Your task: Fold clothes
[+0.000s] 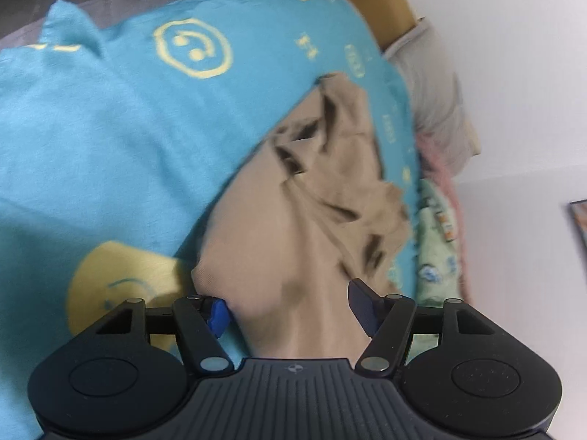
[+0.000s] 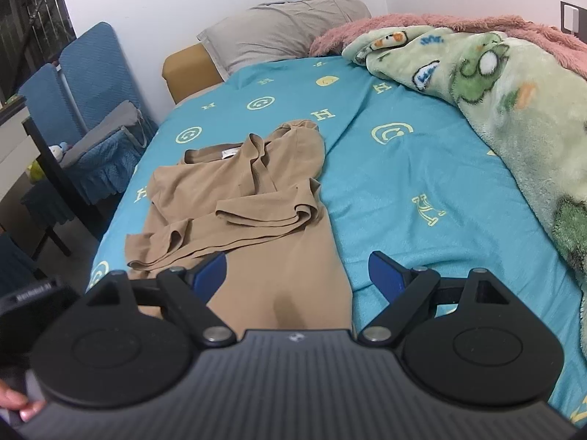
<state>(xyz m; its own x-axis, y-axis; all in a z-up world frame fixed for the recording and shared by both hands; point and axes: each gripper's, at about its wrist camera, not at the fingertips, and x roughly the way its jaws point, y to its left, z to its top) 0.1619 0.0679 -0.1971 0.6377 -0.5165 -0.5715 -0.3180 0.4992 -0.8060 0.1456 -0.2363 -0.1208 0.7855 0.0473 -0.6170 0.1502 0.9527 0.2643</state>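
Both grippers, your left gripper [image 1: 290, 302] and right gripper [image 2: 297, 271], hover spread wide and empty over the near hem of the tan shirt [image 2: 256, 198], which lies rumpled on the blue bedsheet [image 2: 403, 183], so folding looks barely begun.

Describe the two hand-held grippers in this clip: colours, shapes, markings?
Both match. The left hand-held gripper and right hand-held gripper each have a ribbed dark grey body with a small round crosshair mark, two round black side housings, black linkage bars with silver pivot pins, and blue finger pads. No cables or sleeves show.
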